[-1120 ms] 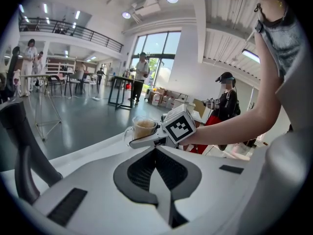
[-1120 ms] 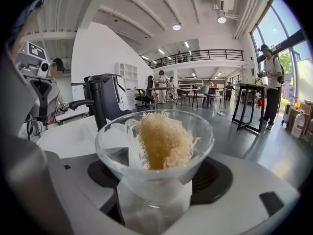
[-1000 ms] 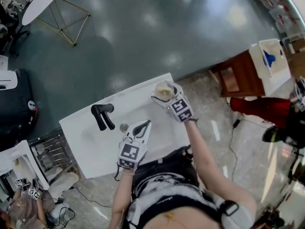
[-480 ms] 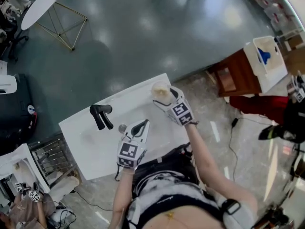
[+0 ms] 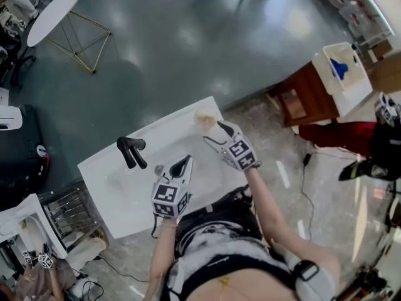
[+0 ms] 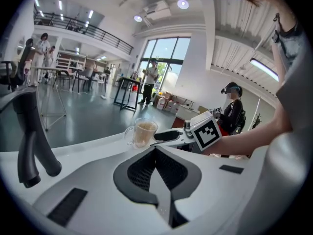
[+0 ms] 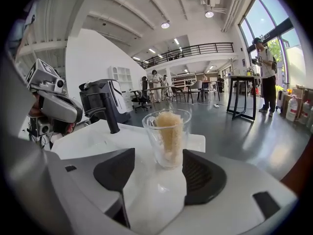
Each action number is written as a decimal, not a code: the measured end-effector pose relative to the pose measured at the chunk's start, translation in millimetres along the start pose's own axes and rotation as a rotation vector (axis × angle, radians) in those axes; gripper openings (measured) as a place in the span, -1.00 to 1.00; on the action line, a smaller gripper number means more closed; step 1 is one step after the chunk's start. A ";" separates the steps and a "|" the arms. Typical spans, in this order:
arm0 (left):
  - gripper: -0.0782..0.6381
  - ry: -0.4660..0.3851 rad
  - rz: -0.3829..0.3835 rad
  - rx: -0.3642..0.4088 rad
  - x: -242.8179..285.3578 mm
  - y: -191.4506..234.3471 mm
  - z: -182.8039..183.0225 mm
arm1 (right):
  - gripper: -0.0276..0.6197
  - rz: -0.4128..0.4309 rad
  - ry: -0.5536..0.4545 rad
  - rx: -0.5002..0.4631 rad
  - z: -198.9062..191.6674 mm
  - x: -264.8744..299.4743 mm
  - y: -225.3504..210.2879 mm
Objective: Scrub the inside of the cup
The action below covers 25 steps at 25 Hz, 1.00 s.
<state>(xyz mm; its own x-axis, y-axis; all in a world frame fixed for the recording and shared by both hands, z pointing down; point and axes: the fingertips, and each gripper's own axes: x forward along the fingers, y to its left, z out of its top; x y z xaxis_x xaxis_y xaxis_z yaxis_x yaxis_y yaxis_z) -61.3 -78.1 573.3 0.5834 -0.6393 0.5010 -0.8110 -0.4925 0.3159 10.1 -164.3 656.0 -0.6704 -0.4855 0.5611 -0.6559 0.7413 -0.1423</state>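
Right gripper view shows the right gripper (image 7: 164, 173), jaws apart and just now closing. At their tips, untouched, a clear glass cup (image 7: 152, 138) with a tan sponge (image 7: 169, 126) inside stands on the white countertop (image 7: 93, 141). The left gripper (image 6: 156, 153) is closed and empty.

one cup (image 5: 205, 116), one sponge (image 7: 170, 129), one black faucet (image 5: 130, 150), one white counter (image 5: 125, 193)
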 end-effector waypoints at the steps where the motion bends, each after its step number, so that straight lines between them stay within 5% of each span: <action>1: -0.76 -0.004 0.000 -0.007 -0.4 -0.5 0.4 | -0.07 -0.004 -0.004 -0.002 0.6 -2.6 0.5; 16: -0.76 -0.050 -0.001 -0.022 -10.2 -10.5 8.2 | -0.89 -0.041 -0.123 -0.022 39.5 -54.9 38.8; 25: -0.76 -0.127 0.005 -0.024 -14.5 -18.2 24.8 | -0.91 -0.055 -0.184 -0.070 76.6 -80.3 65.1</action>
<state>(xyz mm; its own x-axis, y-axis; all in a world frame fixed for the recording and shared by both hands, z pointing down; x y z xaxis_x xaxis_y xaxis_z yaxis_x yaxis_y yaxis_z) -53.9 -74.5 540.3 0.5793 -0.7118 0.3971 -0.8137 -0.4761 0.3335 -5.4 -112.5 539.2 -0.6907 -0.5978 0.4070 -0.6719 0.7386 -0.0554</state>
